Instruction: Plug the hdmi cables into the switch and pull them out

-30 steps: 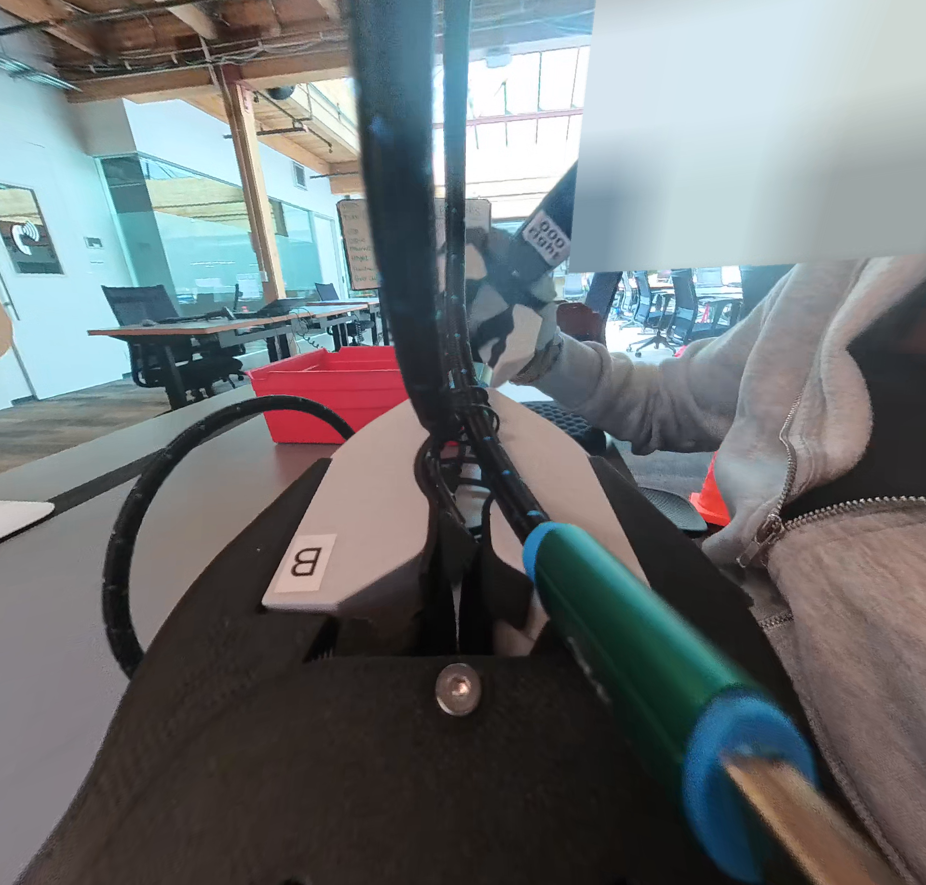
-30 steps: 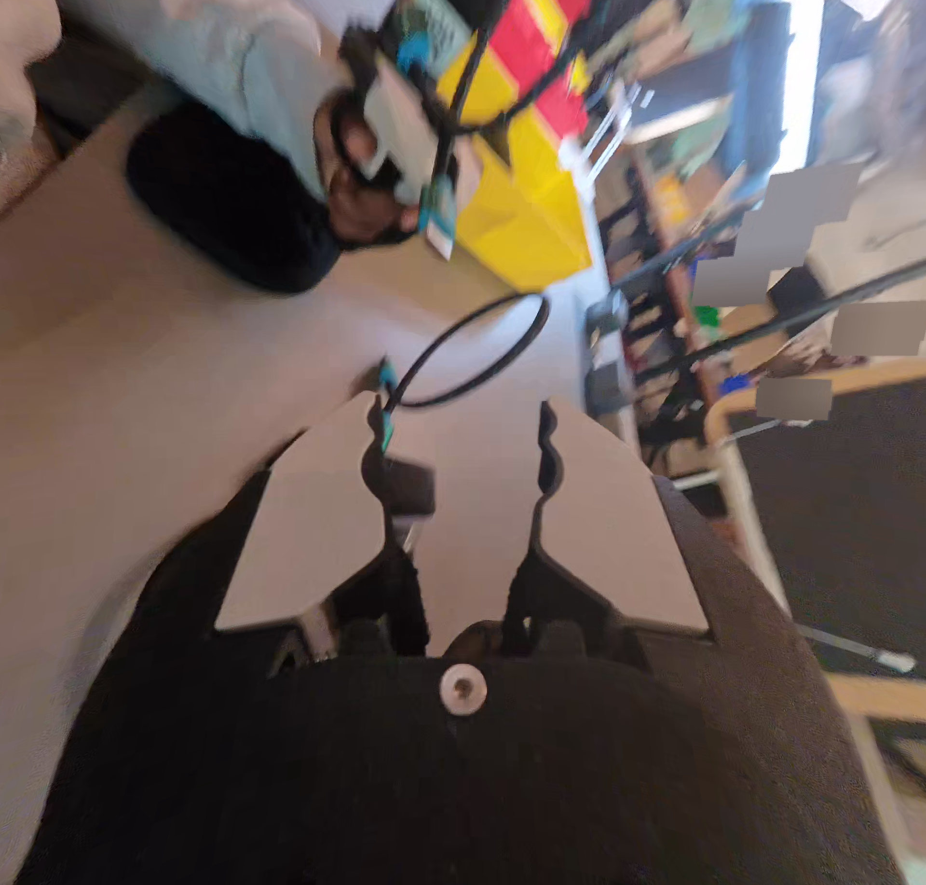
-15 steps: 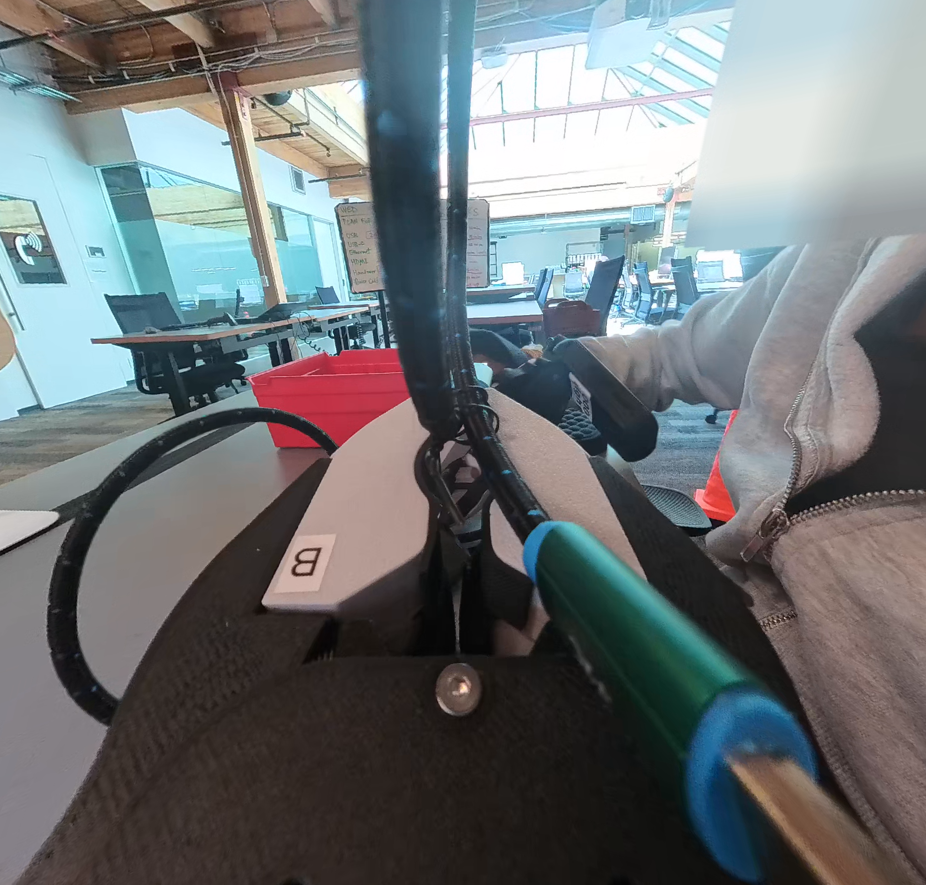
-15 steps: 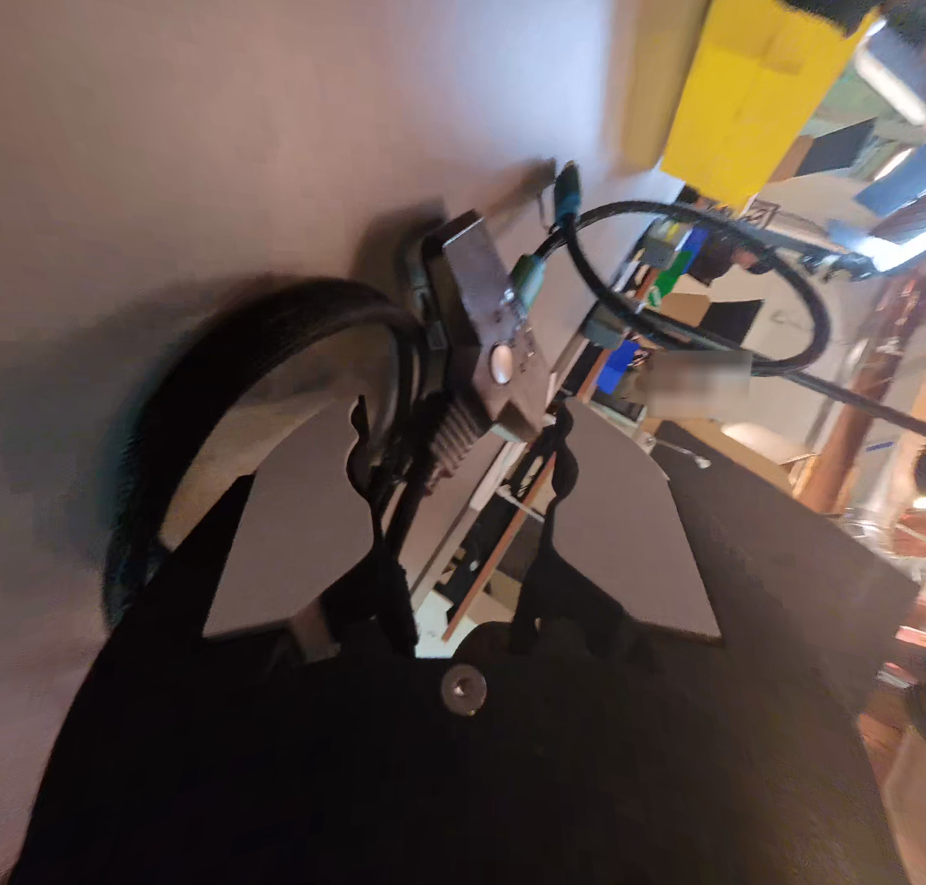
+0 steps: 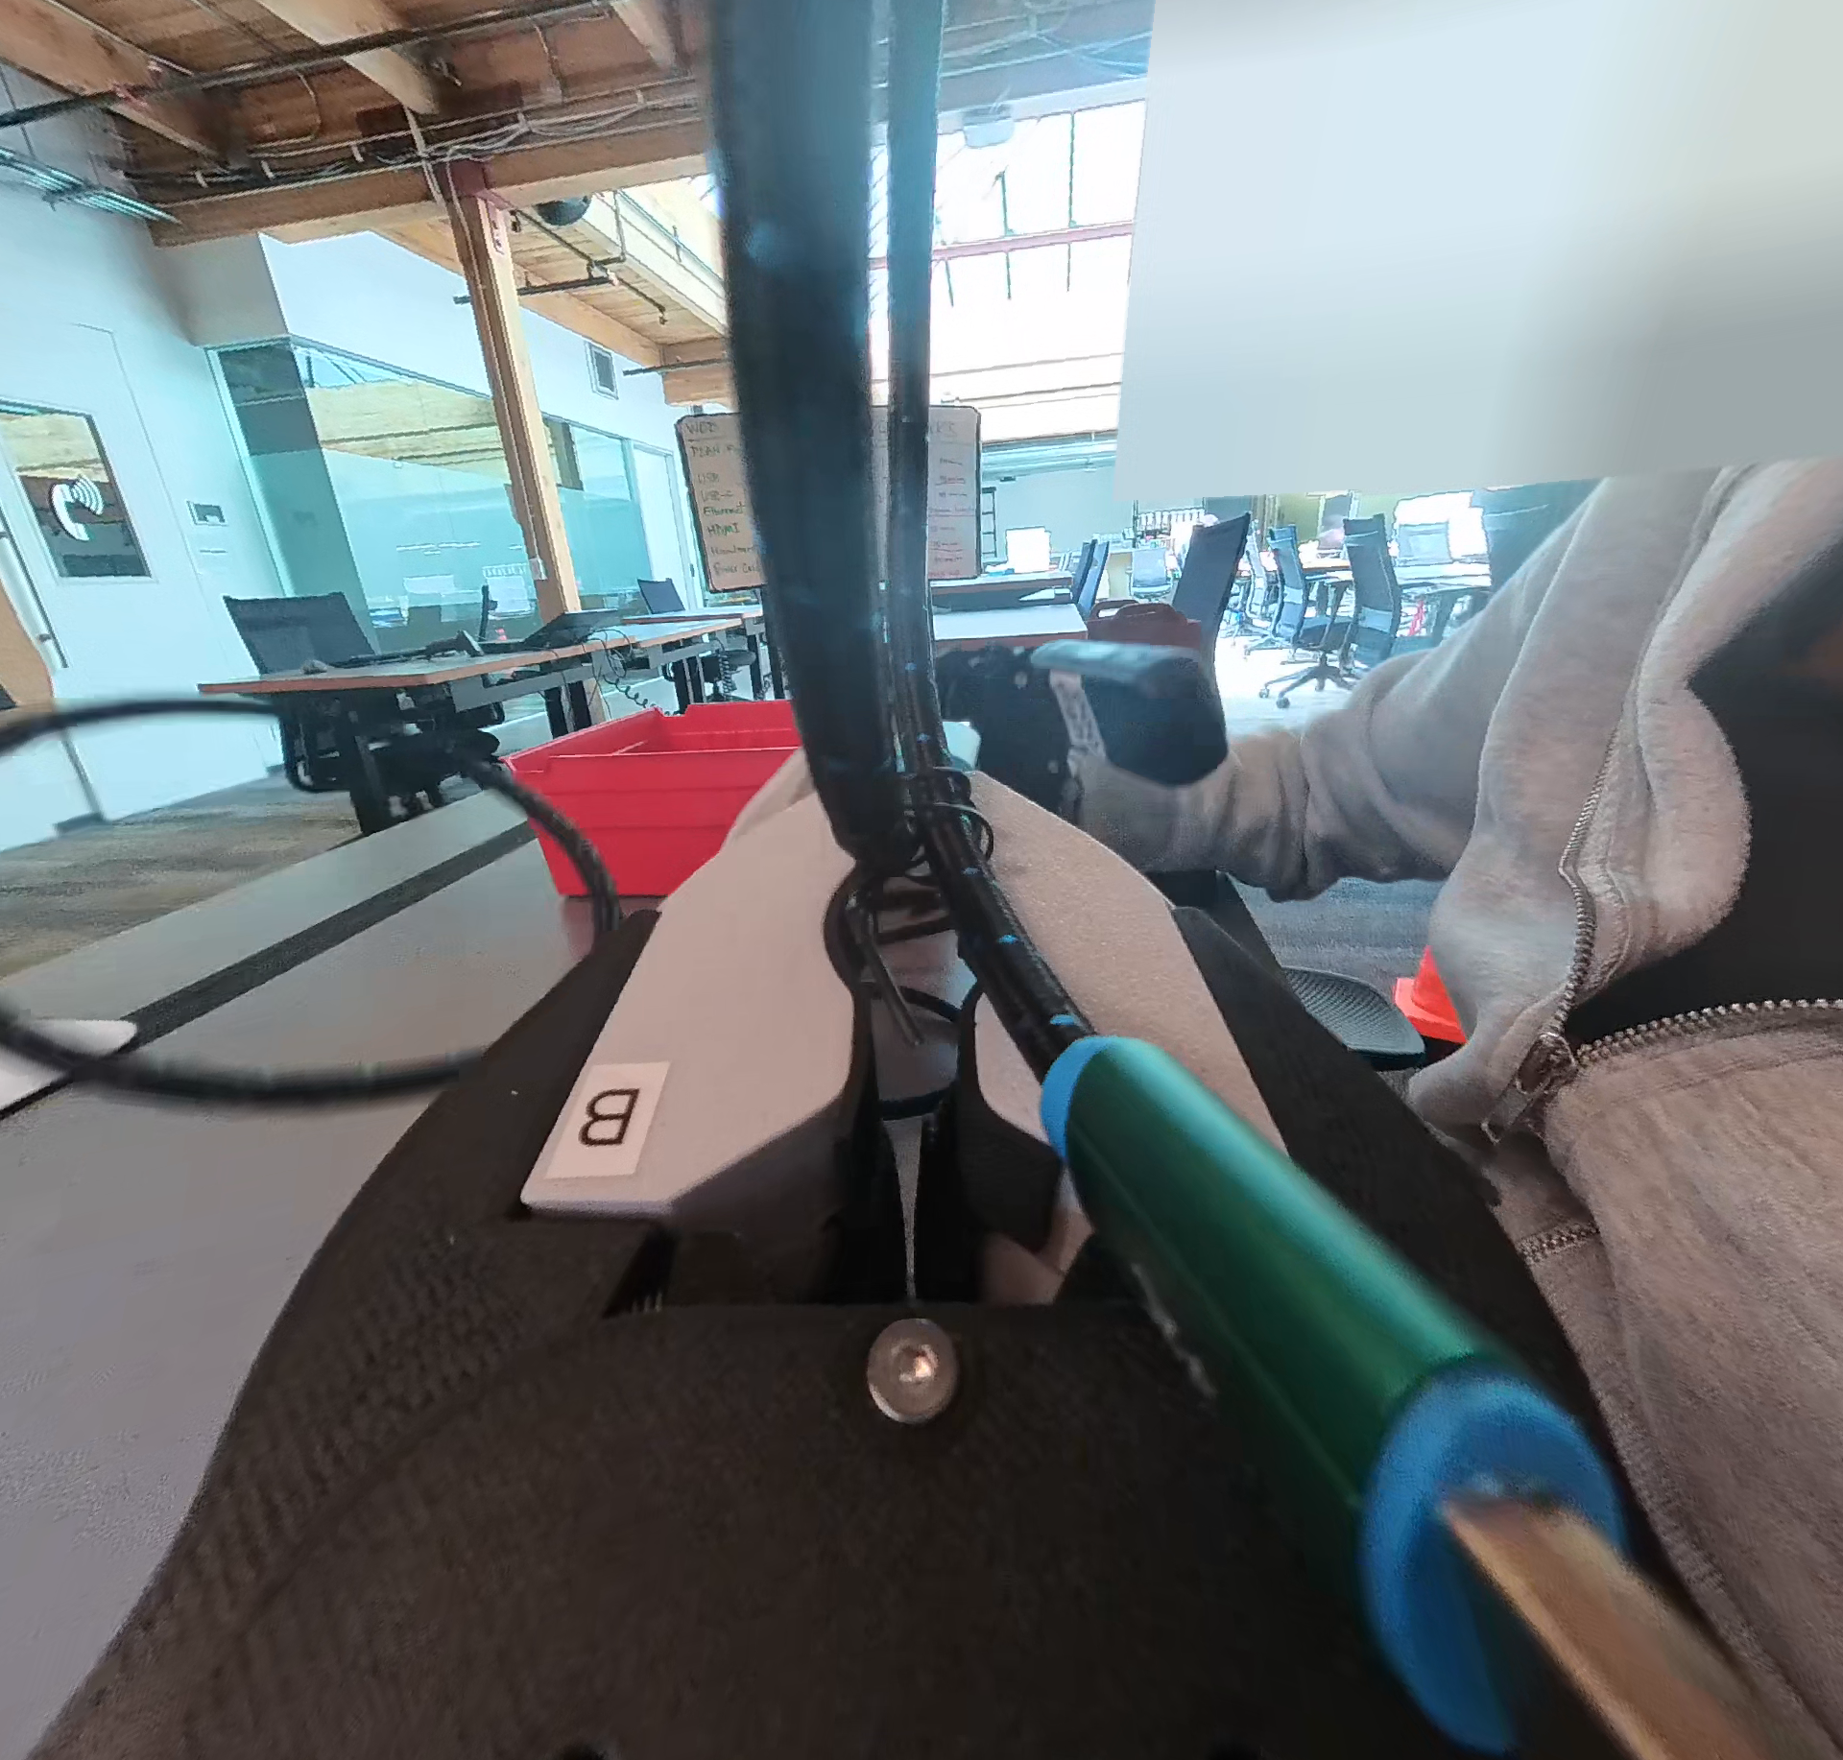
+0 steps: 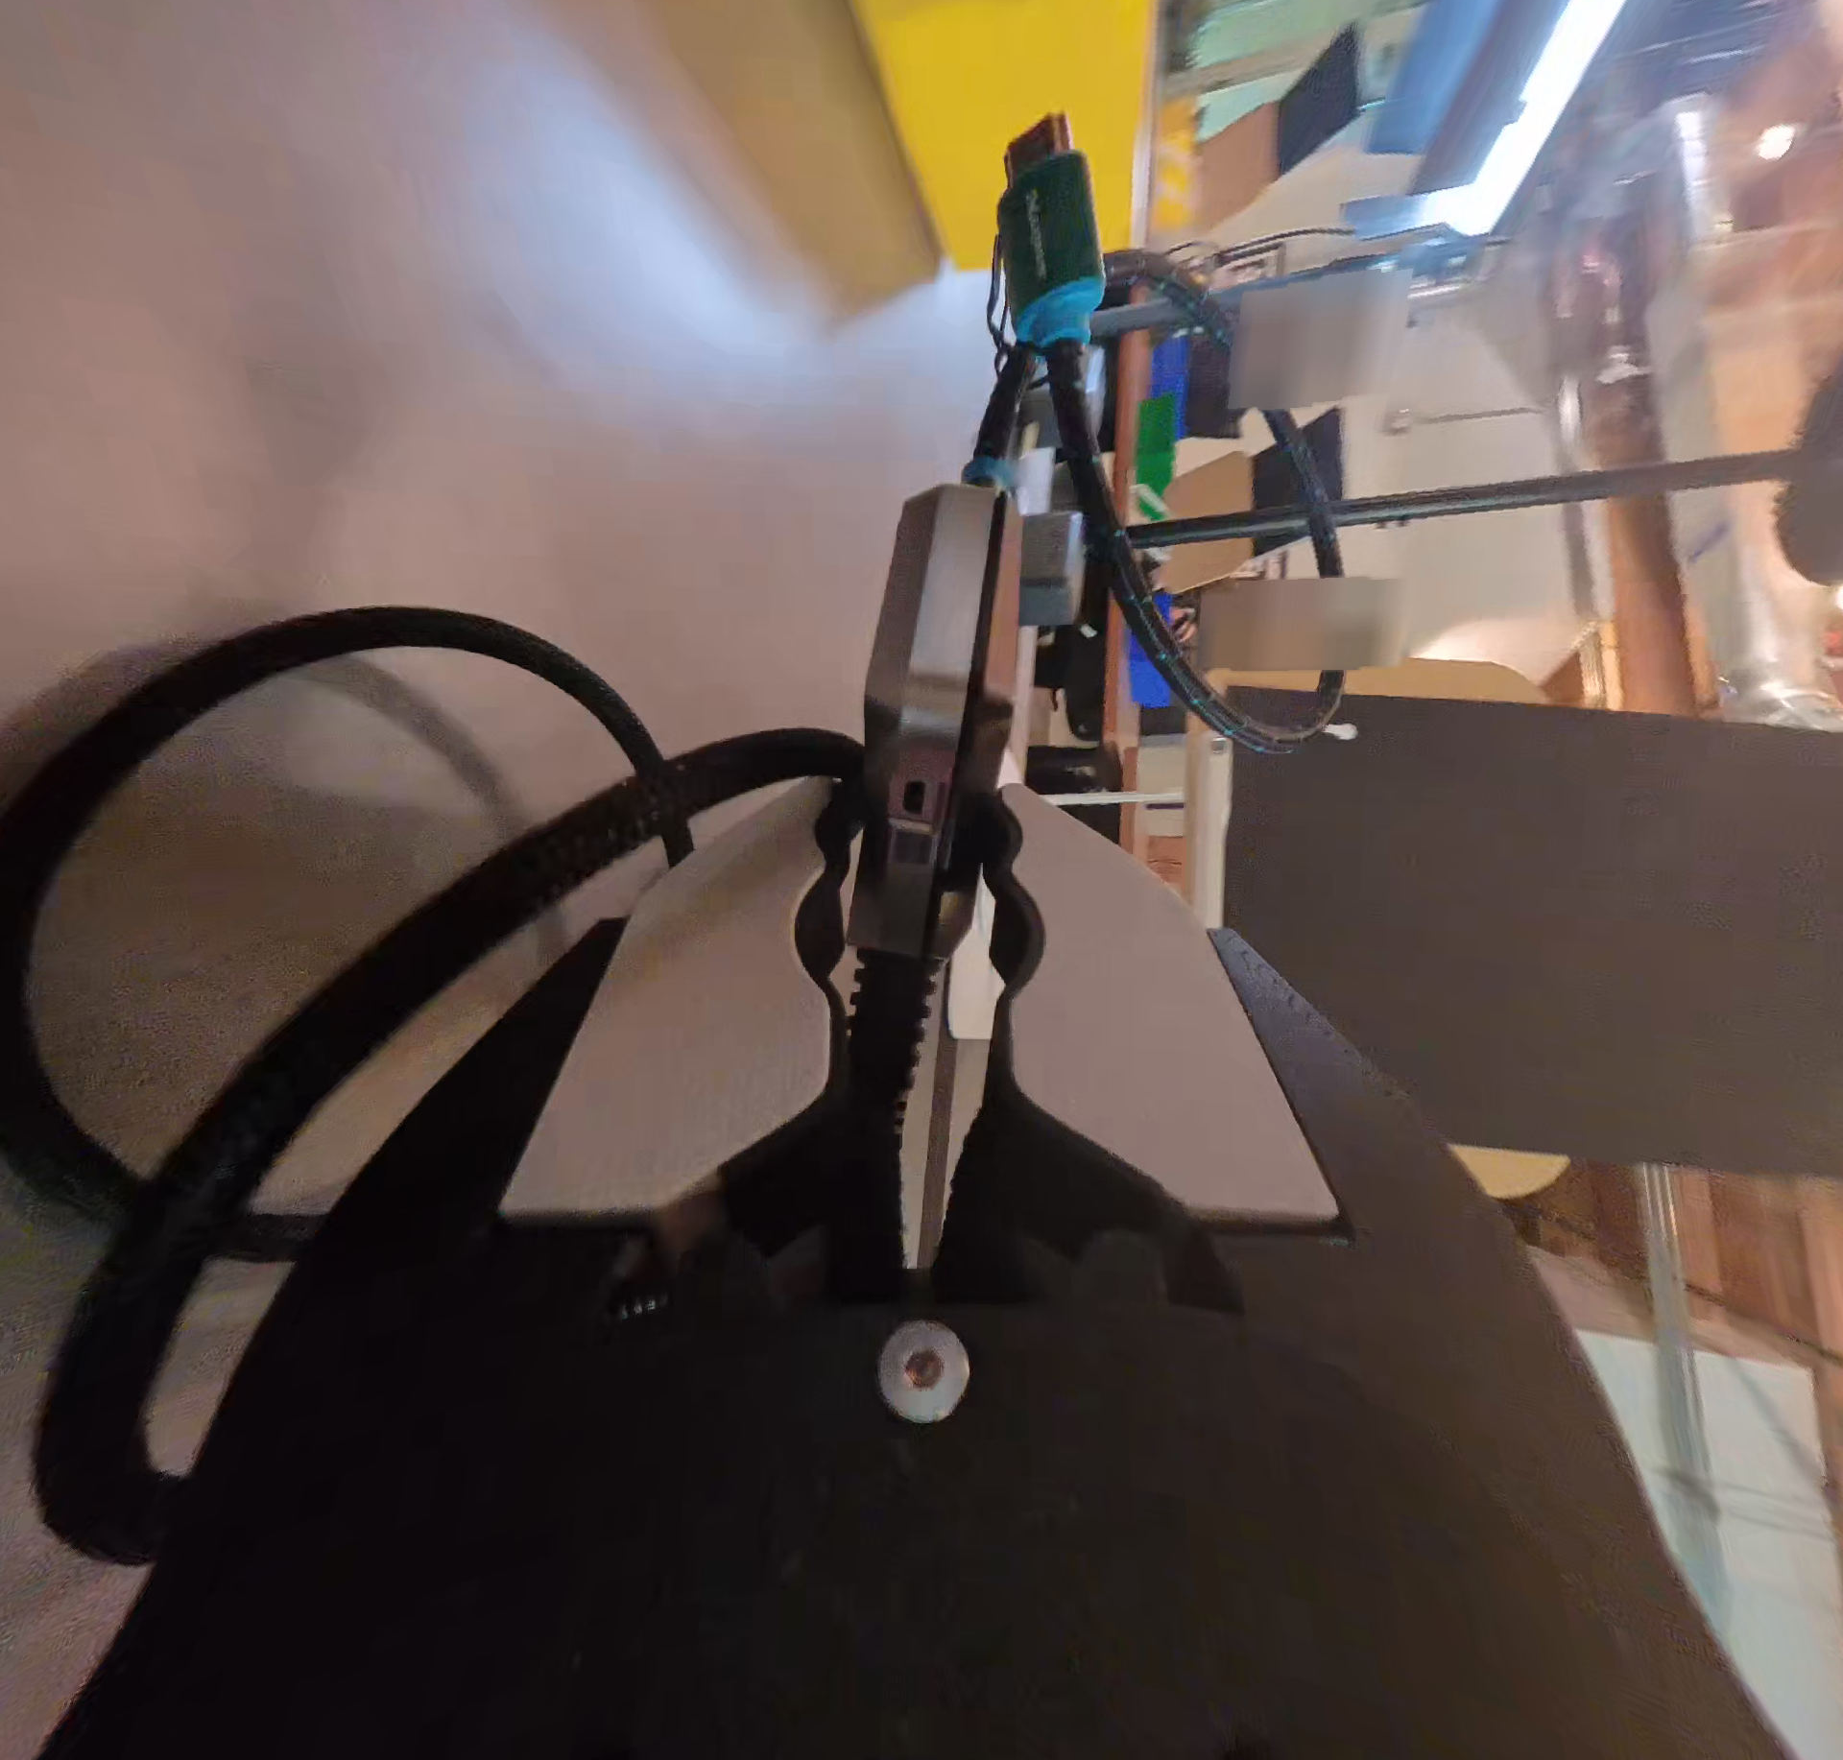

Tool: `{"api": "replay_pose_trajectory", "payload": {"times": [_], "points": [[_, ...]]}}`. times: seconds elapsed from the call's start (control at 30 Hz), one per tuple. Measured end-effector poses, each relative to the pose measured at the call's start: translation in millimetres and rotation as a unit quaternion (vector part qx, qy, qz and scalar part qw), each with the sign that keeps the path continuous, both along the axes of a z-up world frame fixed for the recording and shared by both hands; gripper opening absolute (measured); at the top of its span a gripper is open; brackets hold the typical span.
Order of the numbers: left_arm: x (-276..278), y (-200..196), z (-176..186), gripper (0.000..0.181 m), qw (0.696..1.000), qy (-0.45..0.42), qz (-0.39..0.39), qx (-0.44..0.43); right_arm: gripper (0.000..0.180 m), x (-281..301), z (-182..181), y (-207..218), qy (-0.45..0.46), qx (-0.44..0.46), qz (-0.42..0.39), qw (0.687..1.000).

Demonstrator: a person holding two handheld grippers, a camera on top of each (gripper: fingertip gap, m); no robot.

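Observation:
In the left wrist view my left gripper [image 5: 898, 815] is shut on a bundle of black braided HDMI cables [image 5: 798, 416] that rises out of the top of the frame. A green HDMI plug [image 5: 1247, 1244] with a blue collar lies over the right finger, pointing back at the camera. In the right wrist view my right gripper [image 6: 922, 795] is shut on the grey metal switch [image 6: 937, 635], held edge-on. The switch's thick black cable [image 6: 329, 645] loops to the left. A second green plug [image 6: 1047, 217] hangs free beyond the switch. A blue-collared plug [image 6: 987, 471] sits at the switch's far end.
A red bin [image 5: 658, 795] stands on the grey table [image 5: 299, 964] ahead of the left gripper. A person in a grey hoodie [image 5: 1596, 815] is at the right, one hand holding the right gripper [image 5: 1097, 715]. A yellow bin [image 6: 977, 67] lies beyond the switch.
My right gripper was open; it has swung to the switch and shut on it. In the left view the right hand came down and the cable loop swung out to the left.

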State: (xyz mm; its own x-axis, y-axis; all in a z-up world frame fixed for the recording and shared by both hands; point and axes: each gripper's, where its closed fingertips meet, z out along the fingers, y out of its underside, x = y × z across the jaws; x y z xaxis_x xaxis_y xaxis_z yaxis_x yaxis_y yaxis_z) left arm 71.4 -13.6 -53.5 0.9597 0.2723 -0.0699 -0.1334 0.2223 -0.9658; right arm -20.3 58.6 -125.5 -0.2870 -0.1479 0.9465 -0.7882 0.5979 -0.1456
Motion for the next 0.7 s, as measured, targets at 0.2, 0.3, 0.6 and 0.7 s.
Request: {"api": "replay_pose_trajectory", "payload": {"times": [0.2,0.3,0.6,0.7], "points": [[-10,2,-1,0.010,0.998,0.010,0.055,-0.009,0.026,21,39,-4,0.045,-0.087,0.014,0.995],[-13,4,-4,0.010,0.998,0.007,0.062,-0.018,0.025,34,43,-11,0.091,-0.083,0.026,0.992],[-16,7,-16,0.011,0.997,-0.026,0.047,-0.046,0.025,37,49,-11,0.165,-0.074,0.025,0.983],[-11,7,-15,0.010,0.998,-0.023,0.030,-0.040,0.025,42,50,-12,0.159,-0.078,0.039,0.983]]}}
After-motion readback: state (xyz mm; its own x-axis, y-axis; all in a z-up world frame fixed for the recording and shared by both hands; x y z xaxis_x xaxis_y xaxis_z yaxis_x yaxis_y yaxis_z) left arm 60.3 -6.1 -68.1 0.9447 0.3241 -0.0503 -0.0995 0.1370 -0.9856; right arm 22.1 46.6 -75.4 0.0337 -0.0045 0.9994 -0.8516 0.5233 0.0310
